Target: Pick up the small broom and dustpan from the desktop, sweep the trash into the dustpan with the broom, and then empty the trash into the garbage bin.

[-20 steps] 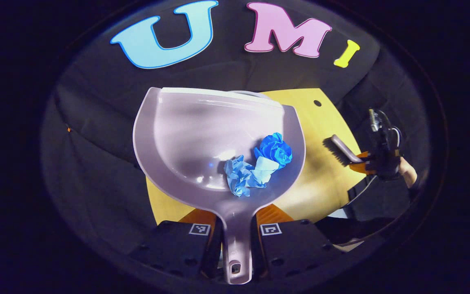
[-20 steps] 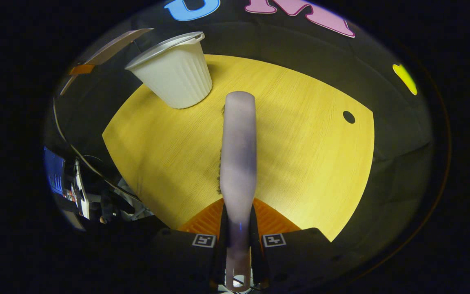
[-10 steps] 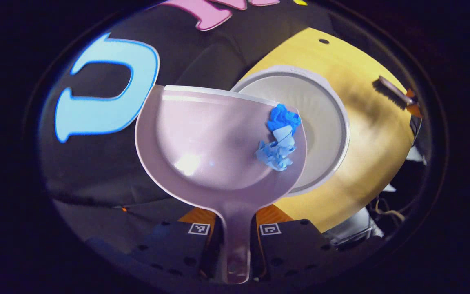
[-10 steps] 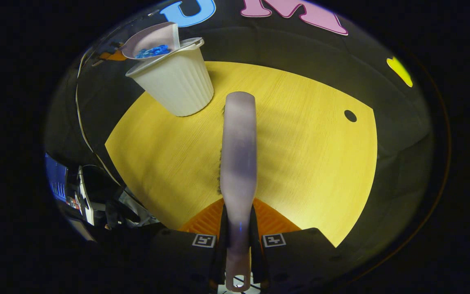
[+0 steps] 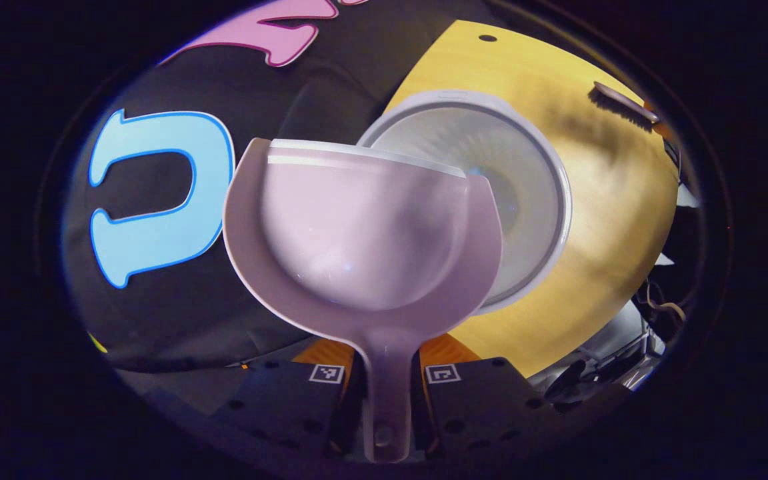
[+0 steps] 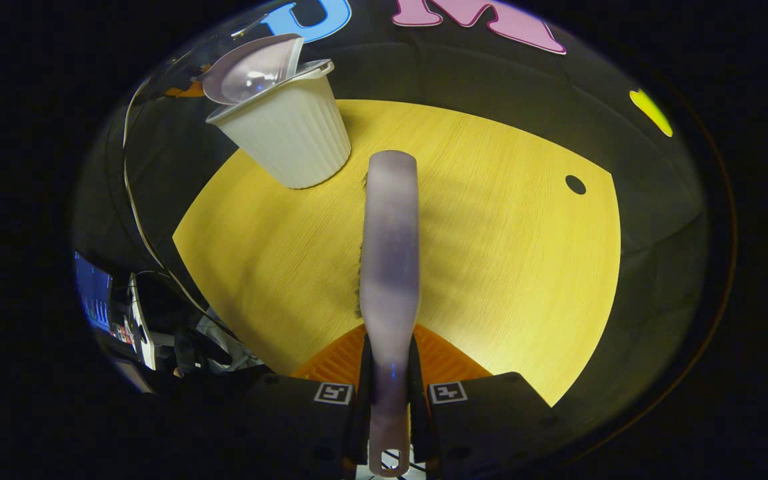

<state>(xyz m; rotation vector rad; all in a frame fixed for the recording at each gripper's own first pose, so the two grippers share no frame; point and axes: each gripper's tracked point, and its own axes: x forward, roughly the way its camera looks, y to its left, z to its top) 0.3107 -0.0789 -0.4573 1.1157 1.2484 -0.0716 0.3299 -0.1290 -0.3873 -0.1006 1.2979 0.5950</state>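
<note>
Progress: the pale lilac plastic dustpan point(image 5: 364, 233) is off the yellow wood-grain surface point(image 5: 597, 220) and held tilted over the mouth of the white ribbed plastic garbage bin point(image 5: 524, 193), which stands near the far left corner of the surface as the right gripper view has it. The pan's scoop is bare, with no trash lying in it, and none can be seen on the open part of the surface, so I judge the sweeping and the emptying to be done or all but done. The bin's floor is blurred and partly hidden by the pan, so the trash inside cannot be confirmed. What is left, at most, is to bring the pan back level. The left tool point(image 5: 384, 383) is clenched on the dustpan's handle, a finger on either side. The right tool point(image 6: 391, 397) grips the handle of the small lilac-backed broom point(image 6: 389, 253), held out above the middle of the surface, apart from the bin. Views compared: the left gripper view looks down into both scoop and bin and catches the broom's dark bristles from the side, near the surface's far edge. The right gripper view gives the bin's ribbed outer wall point(image 6: 291, 140), the dustpan point(image 6: 251, 63) leaning on its rim, and a round hole point(image 6: 575, 185) in the surface toward its right edge.
</note>
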